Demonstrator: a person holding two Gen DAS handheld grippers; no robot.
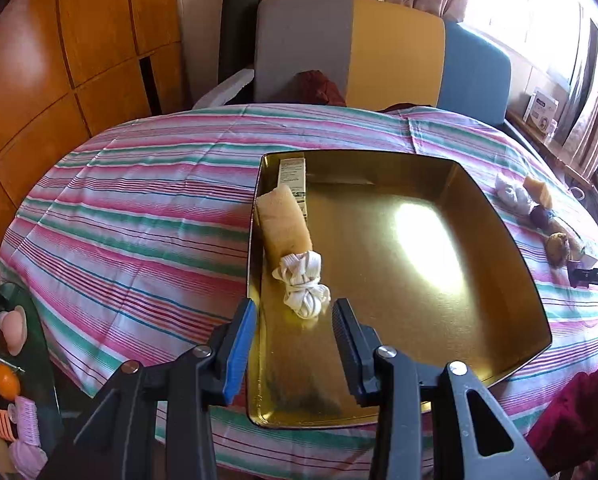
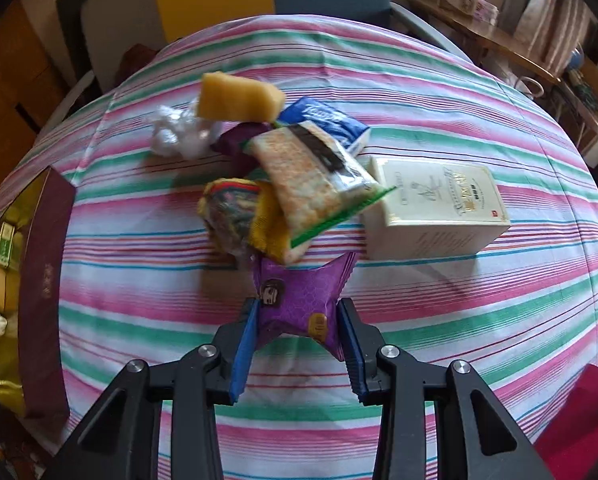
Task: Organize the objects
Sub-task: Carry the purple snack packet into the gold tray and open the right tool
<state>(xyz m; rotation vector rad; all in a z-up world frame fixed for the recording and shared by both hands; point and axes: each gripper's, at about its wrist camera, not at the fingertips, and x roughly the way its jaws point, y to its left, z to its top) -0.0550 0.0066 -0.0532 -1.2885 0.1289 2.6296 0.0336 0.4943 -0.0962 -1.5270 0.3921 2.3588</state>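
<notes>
Between the right tongs (image 2: 297,322), a crinkled purple foil packet (image 2: 295,300) sits clenched above the striped cloth counter (image 2: 459,320). At twelve o'clock lies a blurred heap: cracker pack (image 2: 311,184), yellow sponge (image 2: 239,98), cream box (image 2: 435,208). Left tongs (image 1: 293,322) hang released over the glossy gold tin (image 1: 439,264), a knotted white sock (image 1: 303,286) just beyond them.

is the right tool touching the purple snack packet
Touching. The right wrist view shows the right tool shut on the purple snack packet, both pads pressed into its sides so the wrapper pinches inward between them.
</notes>
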